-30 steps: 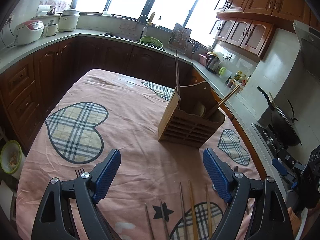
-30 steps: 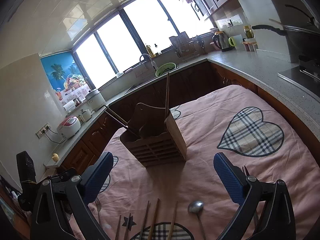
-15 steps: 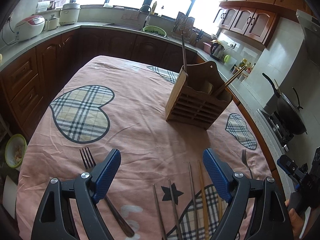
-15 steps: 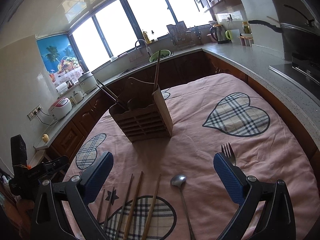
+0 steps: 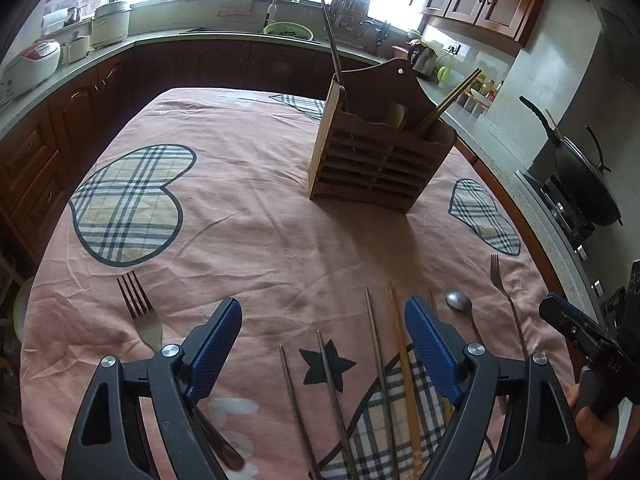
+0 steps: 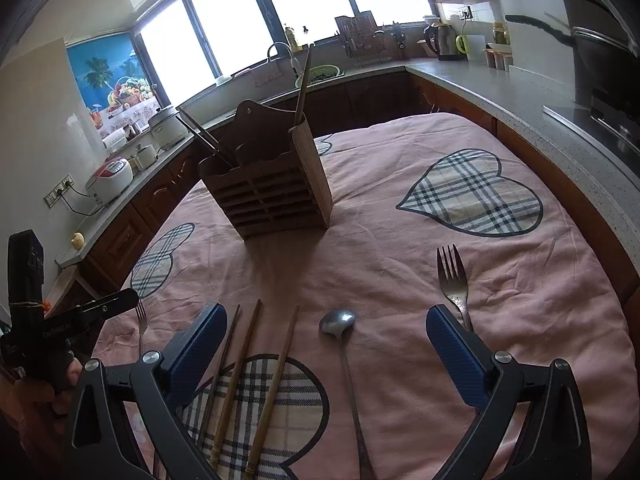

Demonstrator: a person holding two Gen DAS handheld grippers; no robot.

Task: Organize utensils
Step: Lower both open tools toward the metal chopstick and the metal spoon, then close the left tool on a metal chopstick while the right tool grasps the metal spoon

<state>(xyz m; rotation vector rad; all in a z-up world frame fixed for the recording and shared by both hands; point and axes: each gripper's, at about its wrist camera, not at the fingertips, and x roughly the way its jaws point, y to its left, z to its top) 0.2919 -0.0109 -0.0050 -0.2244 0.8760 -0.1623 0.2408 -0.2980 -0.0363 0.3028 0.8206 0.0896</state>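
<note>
A slatted wooden utensil holder [image 5: 380, 160] [image 6: 272, 196] stands upright on the pink tablecloth with a few chopsticks in it. Near the front edge lie several loose chopsticks [image 5: 376, 364] [image 6: 248, 364], a spoon [image 5: 460, 302] [image 6: 340, 320] and two forks. My left gripper [image 5: 322, 328] hangs open above the chopsticks, with one fork [image 5: 140, 312] by its left finger. My right gripper [image 6: 324, 336] is open over the spoon, and the other fork [image 6: 452, 276] lies by its right finger. Nothing is held by either.
The table [image 5: 260, 216] sits inside a U-shaped kitchen counter [image 6: 520, 92]. A wok on a stove [image 5: 580, 184] is to the right, rice cookers [image 5: 36, 60] to the left, a sink [image 5: 280, 30] behind. A hand [image 5: 596, 428] holding the right gripper shows at the left view's edge.
Both grippers have tipped downward and sunk toward the table, so the forks, spoon and chopsticks now show in full. Jaws have stayed wide apart.
</note>
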